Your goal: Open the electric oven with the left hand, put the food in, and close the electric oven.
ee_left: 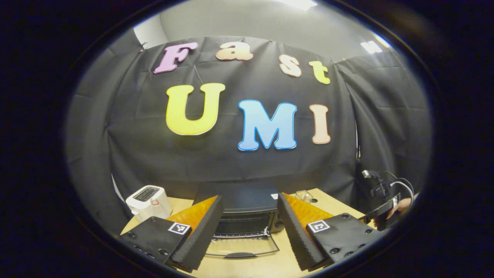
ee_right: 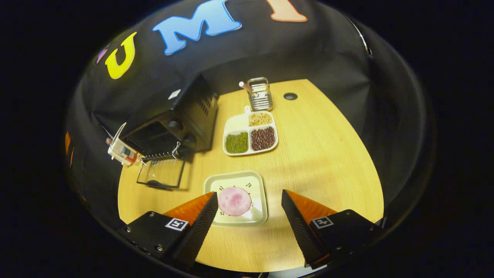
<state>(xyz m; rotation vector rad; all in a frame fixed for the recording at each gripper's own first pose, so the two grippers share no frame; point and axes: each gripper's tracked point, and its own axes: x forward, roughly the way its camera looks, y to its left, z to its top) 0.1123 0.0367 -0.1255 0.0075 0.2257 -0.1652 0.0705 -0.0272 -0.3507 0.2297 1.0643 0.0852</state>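
The black electric oven (ee_left: 243,210) (ee_right: 170,119) stands at the back of the wooden table with its glass door (ee_left: 241,245) (ee_right: 164,173) folded down flat in front of it. My left gripper (ee_left: 250,210) is open and hangs in front of the oven mouth, holding nothing. A pink round piece of food (ee_right: 234,200) lies on a square white plate (ee_right: 256,185). My right gripper (ee_right: 249,204) is open above the plate, its fingers on either side of the food and apart from it. In the left gripper view the other gripper (ee_left: 380,210) and a hand show at far right.
A white toaster (ee_left: 148,200) sits left of the oven. Right of the oven are a divided tray (ee_right: 241,123) of beans and a small wire rack (ee_right: 259,94). The black cloth wall closes the back; bare table (ee_right: 328,154) lies to the right.
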